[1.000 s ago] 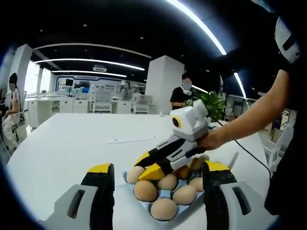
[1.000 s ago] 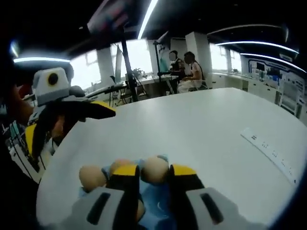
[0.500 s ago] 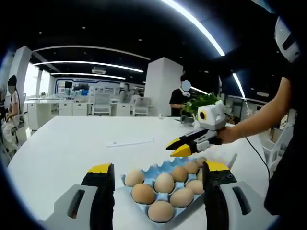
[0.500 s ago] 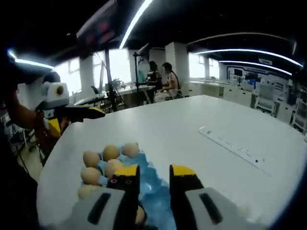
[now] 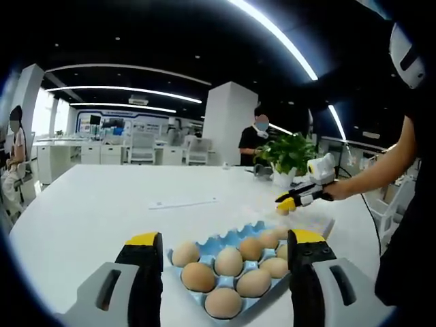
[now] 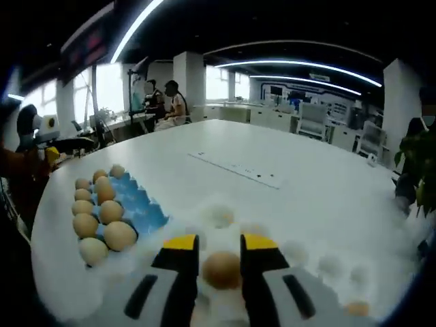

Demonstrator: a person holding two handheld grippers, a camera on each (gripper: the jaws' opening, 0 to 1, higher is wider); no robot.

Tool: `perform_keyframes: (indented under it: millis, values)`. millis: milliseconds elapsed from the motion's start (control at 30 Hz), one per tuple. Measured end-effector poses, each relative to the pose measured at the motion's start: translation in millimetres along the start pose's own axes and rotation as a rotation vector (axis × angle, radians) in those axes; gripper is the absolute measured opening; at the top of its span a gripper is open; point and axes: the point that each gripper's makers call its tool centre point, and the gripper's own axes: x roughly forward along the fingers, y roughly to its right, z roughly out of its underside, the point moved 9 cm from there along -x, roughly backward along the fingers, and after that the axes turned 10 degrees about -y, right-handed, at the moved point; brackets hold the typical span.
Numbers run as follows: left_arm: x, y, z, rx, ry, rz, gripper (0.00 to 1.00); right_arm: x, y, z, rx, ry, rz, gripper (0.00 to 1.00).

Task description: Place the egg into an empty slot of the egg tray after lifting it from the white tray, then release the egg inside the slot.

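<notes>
Egg between the right tongs over the white tray

Left gripper view. Tabletop point(image 5: 102, 204), white and wide, runs back through an open-plan office with ceiling light strips, a white pillar, rows of desks and chairs, and a potted plant point(image 5: 289, 153) near the far edge. A person stands beside the pillar and another sits at far left. A flat white strip point(image 5: 184, 201) lies mid-table. The blue egg tray point(image 5: 204, 246) sits just ahead of the left gripper point(image 5: 225, 262), loaded with brown eggs; the gripper's yellow-tipped jaws stand spread wide on either side of it, holding nothing. At right, a person's arm carries the right gripper point(image 5: 286, 203) out beyond the egg tray. Half a second ago that gripper hung much closer, just above the egg tray's far end; a second ago it was down among the eggs.

Right gripper view. Here the same white table stretches toward bright windows, where two people sit at desks. The egg tray point(image 6: 139, 208) lies at left with eggs along its left side. The white tray point(image 6: 300, 262) lies directly below the right gripper point(image 6: 221, 253), its pale hollows blurred. A brown egg point(image 6: 222, 270) sits between the jaws, which stand close on either side of it; I cannot tell whether they pinch it. Earlier the jaws hung over the egg tray with nothing between them.
</notes>
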Motion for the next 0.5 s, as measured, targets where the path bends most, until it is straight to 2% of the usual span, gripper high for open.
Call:
perform_keyframes:
  millis: [167, 267, 300, 333, 400, 500]
  values:
    - [1.1, 0.3, -1.1, -0.002, 0.006, 0.005, 0.74, 1.1, -1.5, 7.4, 0.001, -0.035, -0.011, 0.25]
    - [1.4, -0.3, -1.0, 0.0, 0.003, 0.002, 0.74, 3.8, -5.3, 7.3, -0.061, -0.063, -0.02, 0.25]
    - [1.5, -0.4, -0.9, -0.002, 0.002, 0.005, 0.74, 6.1, -6.4, 8.4, -0.144, -0.083, -0.024, 0.26]
    - [1.6, -0.3, -0.7, -0.002, 0.0, 0.009, 0.73, 5.6, -5.2, 8.3, -0.163, -0.088, -0.028, 0.26]
    - [1.6, -0.2, -0.5, -0.003, -0.002, 0.013, 0.7, 4.4, 1.0, 7.3, -0.122, -0.096, -0.065, 0.25]
    - [2.7, -1.0, 0.0, -0.003, -0.005, 0.008, 0.71, 4.2, 3.1, 6.7, -0.217, -0.14, -0.096, 0.25]
